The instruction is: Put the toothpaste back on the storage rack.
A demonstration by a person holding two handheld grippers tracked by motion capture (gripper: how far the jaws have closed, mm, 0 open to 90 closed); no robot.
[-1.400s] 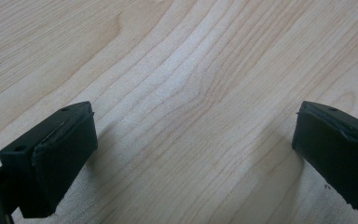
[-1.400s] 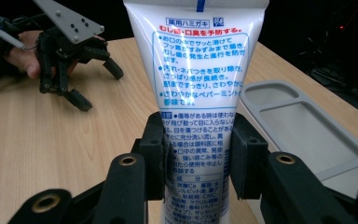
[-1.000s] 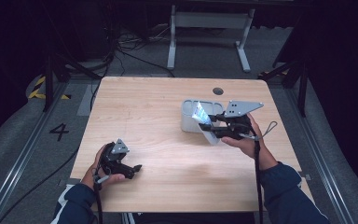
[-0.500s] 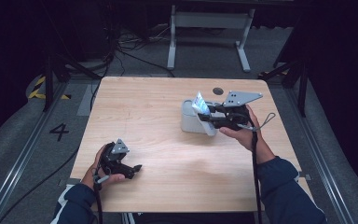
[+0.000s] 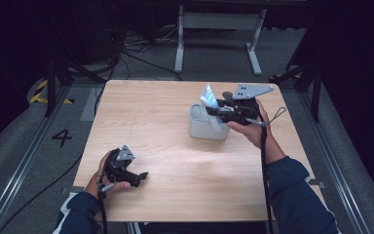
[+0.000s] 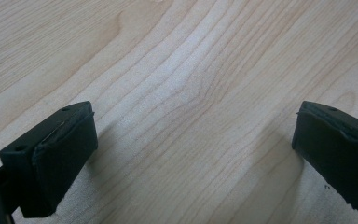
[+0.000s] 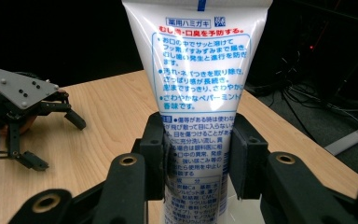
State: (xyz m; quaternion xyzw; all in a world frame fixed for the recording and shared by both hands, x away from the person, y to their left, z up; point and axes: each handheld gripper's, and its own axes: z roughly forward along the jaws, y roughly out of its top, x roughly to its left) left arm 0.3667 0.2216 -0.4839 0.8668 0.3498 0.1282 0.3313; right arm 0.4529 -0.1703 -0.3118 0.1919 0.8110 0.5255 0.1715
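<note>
The right claw (image 5: 213, 111) pinched a white tube (image 7: 200, 93) across its printed lower half, both pads pressed flat on it, the tube standing upright with its crimped end above the claw and its lower end reaching down toward a grey cup (image 5: 205, 126) just beneath. In the high view the cup stood on the desk (image 5: 175, 180) directly under the claw, toward the desk's far right part. The left claw (image 5: 141, 176) lay well apart from the right one, low at the desk's near left edge, its jaws spread wide with only bare wood between them. That wood was pale, with long wavy grain, clean and matte, and soft shadows fell beside each pad (image 6: 60, 149). Beyond the right claw the room was dark: black drapes, loose cables (image 5: 136, 48) on a grey floor, a metal stand's legs (image 5: 219, 29) behind the desk, a rail along each side, and a painted "4" (image 5: 62, 138) with yellow-black tape (image 5: 41, 92) on the floor far to the left claw's outer side.
</note>
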